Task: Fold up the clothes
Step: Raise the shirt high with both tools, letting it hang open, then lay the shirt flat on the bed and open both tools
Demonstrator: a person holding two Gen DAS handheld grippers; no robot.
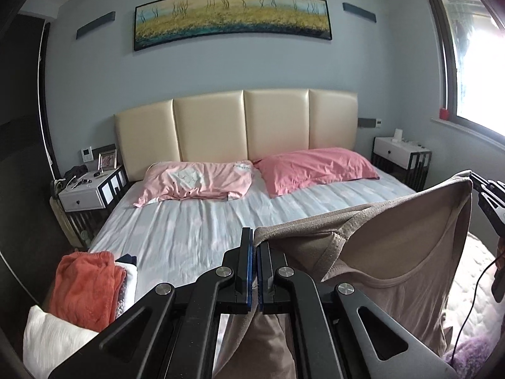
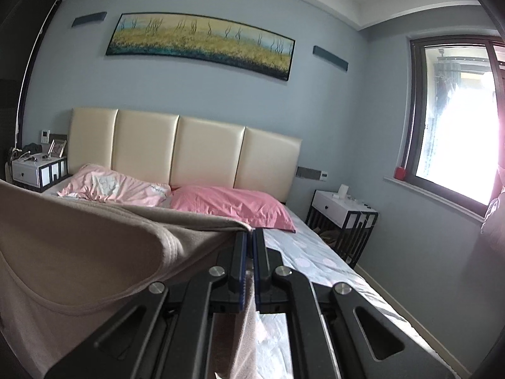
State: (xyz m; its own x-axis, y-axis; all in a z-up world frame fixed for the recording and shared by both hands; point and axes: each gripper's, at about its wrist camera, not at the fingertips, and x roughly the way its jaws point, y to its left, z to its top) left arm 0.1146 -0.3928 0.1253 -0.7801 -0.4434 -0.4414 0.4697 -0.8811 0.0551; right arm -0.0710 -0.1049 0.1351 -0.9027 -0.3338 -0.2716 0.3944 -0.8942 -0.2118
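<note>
Left hand-held gripper (image 1: 255,237) clamped on one shoulder corner of taupe top (image 1: 394,246); right hand-held gripper (image 2: 249,237) clamped on other corner. Garment hangs stretched between 2 grippers, above bed (image 1: 195,221), neckline sagging. Folded pile (image 1: 91,287) sits at bed's near left corner. Risks, as judgement: thin pinch at seam may slip if fabric pulled taut; uneven lowering could lay top skewed or bunch hem underneath; drifting left might drape garment over pile.
</note>
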